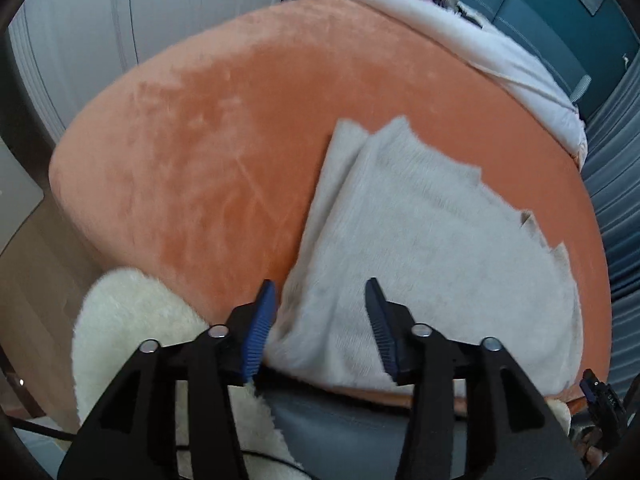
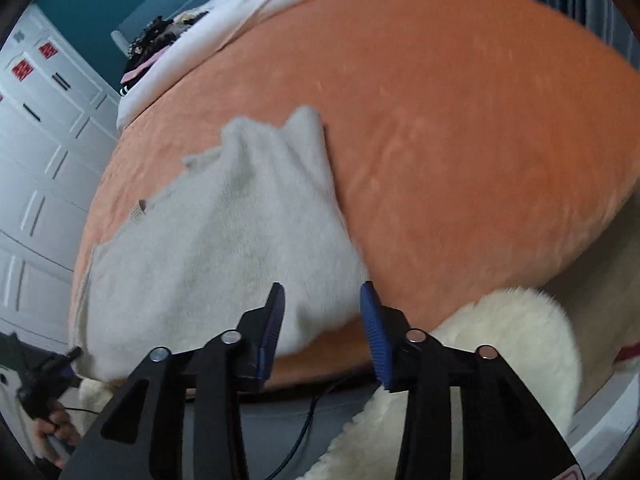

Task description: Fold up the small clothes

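Observation:
A small white fleecy garment (image 1: 420,240) lies folded on an orange plush cover (image 1: 200,140). Its folded edge runs away from me and the ragged edges are on the far side. My left gripper (image 1: 320,292) hovers open over the garment's near left corner, and the blue pads do not press on the cloth. In the right wrist view the same garment (image 2: 224,248) lies left of centre on the orange cover (image 2: 460,120). My right gripper (image 2: 322,296) stands open over its near right corner with nothing pinched. The left gripper (image 2: 44,364) shows at the lower left, held by a hand.
A cream fluffy piece (image 1: 132,320) (image 2: 500,340) hangs off the cover's near edge. A white sheet (image 1: 480,52) and a dark clothes pile (image 2: 156,44) lie at the far side. A black cable (image 2: 304,420) runs below my right gripper. White panelled doors (image 2: 36,160) stand beyond.

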Motion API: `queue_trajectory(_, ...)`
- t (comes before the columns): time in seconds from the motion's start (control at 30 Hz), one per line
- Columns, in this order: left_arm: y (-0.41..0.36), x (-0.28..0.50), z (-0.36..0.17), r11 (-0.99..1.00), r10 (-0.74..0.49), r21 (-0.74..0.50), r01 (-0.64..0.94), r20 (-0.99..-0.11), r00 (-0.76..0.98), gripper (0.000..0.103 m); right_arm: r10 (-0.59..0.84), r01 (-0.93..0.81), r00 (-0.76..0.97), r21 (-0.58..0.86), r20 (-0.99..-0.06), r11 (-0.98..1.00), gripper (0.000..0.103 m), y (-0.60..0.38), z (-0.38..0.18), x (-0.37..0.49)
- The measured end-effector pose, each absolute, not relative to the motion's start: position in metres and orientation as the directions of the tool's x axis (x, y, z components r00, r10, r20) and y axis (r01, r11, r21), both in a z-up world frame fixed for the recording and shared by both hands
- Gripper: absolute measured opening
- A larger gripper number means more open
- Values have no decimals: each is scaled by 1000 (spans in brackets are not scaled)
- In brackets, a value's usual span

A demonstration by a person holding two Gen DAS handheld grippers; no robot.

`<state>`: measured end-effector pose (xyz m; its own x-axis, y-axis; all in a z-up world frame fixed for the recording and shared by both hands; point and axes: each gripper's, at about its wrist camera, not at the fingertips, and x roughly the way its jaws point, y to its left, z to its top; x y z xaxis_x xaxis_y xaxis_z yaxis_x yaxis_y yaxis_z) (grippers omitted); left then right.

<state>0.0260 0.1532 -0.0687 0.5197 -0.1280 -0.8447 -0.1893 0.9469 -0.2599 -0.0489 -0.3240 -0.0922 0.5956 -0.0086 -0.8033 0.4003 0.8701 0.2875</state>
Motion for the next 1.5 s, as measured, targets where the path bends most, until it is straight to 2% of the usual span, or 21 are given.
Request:
queue_trajectory(0.03,152,35,-56,947,-117,-260,-187,-823,556,67,-27,379,618,268,-786,886,68,-326,-84,-36)
queue_trajectory(0.07,150,43,-50,946,-120,-268,-182,-813,570,73,-24,365,626,266,-780,892,69,-330,-81,-19)
queue_trajectory(0.2,131,100,-69,947,-155,-276,-164,-840,521,72,5,326,602,252,-798,911,70,-336,-105,51)
queue_trajectory(0.23,125,114,-81,950,-161,-270,-160,-856,491,64,22,317,587,255,-809,914,65,-333,-113,65)
queue_trajectory(0.27,118,129,-97,954,-176,-264,-142,-876,450,44,61,301,562,274,-825,913,55,-334,-126,78)
queue_trajectory(0.3,114,135,-108,963,-158,-232,-136,-898,411,28,102,299,526,296,-844,907,9,-333,-135,85)
queue_trajectory(0.33,109,142,-115,975,-109,-173,-137,-919,380,7,131,309,518,328,-845,893,8,-333,-136,89)
queue_trajectory(0.43,118,134,-95,972,-108,-188,-141,-891,441,7,150,270,700,453,-698,850,7,-342,-88,51)
queue_trajectory(0.5,130,136,-94,972,-64,-156,-174,-894,444,7,124,309,729,486,-673,818,7,-361,-85,38)
queue_trajectory(0.63,153,143,-127,954,-68,-177,-242,-914,401,8,145,443,522,412,-841,796,7,-391,-175,51)
queue_trajectory(0.7,143,143,-119,969,-30,-127,-214,-913,406,8,123,447,566,429,-815,785,10,-390,-161,44)
queue_trajectory(0.73,140,140,-114,970,-34,-129,-208,-912,409,8,108,453,587,436,-803,777,17,-388,-149,40)
queue_trajectory(0.83,149,121,-95,950,-90,-213,-228,-887,453,13,-1,447,653,384,-757,808,27,-367,-104,22)
queue_trajectory(0.9,153,104,-87,942,-97,-233,-242,-877,470,27,56,366,680,404,-731,838,27,-343,-87,18)
queue_trajectory(0.97,157,87,-86,937,-98,-241,-251,-874,475,53,169,245,661,423,-731,873,27,-301,-84,21)
queue_trajectory(1.07,160,67,-98,923,-112,-268,-275,-873,475,67,283,83,586,404,-759,911,25,-235,-99,36)
queue_trajectory(1.17,165,53,-118,896,-147,-313,-316,-879,453,74,341,8,504,399,-794,917,23,-185,-128,52)
queue_trajectory(1.23,172,54,-136,883,-152,-318,-345,-890,430,79,325,0,446,363,-834,932,22,-165,-153,66)
queue_trajectory(1.37,169,58,-143,892,-139,-312,-328,-878,458,96,346,44,455,408,-821,912,18,-170,-166,73)
queue_trajectory(1.43,163,65,-143,896,-124,-295,-333,-885,449,96,372,54,444,439,-815,897,16,-178,-167,74)
queue_trajectory(1.5,159,69,-136,897,-136,-307,-317,-877,462,62,381,54,444,448,-811,892,16,-182,-164,71)
